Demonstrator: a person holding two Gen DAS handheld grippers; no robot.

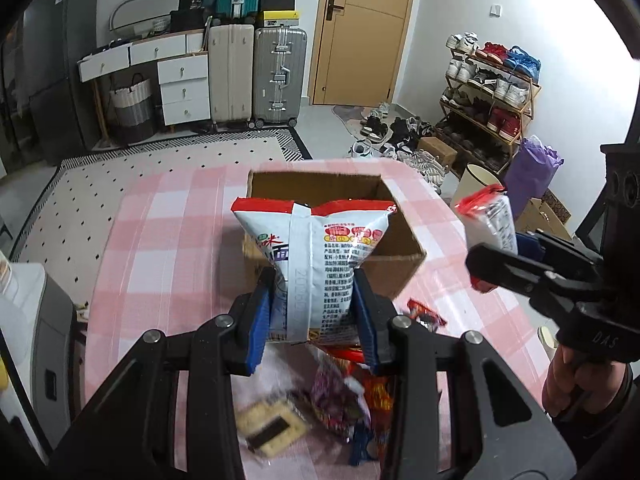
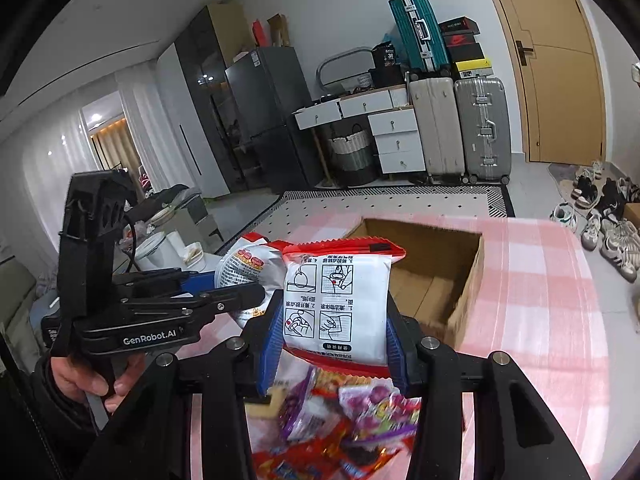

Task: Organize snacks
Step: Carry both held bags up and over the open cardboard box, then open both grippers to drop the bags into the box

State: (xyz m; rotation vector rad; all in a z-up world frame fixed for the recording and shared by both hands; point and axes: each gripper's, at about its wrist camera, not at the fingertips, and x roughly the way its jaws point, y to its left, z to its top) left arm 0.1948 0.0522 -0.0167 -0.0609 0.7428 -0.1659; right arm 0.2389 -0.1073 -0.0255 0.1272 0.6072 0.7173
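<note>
Left wrist view showed the left gripper [image 1: 314,304] clamped on a white noodle packet [image 1: 316,264] with a red top edge, its blue pads [image 1: 258,320] pressing both sides of the lower half. The packet stood upright above the table, in front of an open cardboard box [image 1: 400,268] lying at 12 o'clock. Chinese print covered the packet's back; a faint date stamp ran along the centre seam but was too blurred to read.

At 3 o'clock the right gripper [image 1: 496,258] was closed on a second noodle packet [image 1: 490,220], held off the table beside the box. Its handle carried the letters "DAS". In the right wrist view this packet [image 2: 338,304] sat squeezed between the blue pads [image 2: 274,344], showing four panel drawings of cooking steps with Chinese captions. The left gripper [image 2: 240,294] appeared at 9 o'clock, marked "GenRobot.AI", with a hand [image 2: 94,376] around its grip.

At 6 o'clock a heap of loose snacks [image 1: 340,400] lay on the pink checked tablecloth [image 1: 168,248], blurred: purple and red wrappers and a pale cracker pack [image 1: 268,426].
</note>
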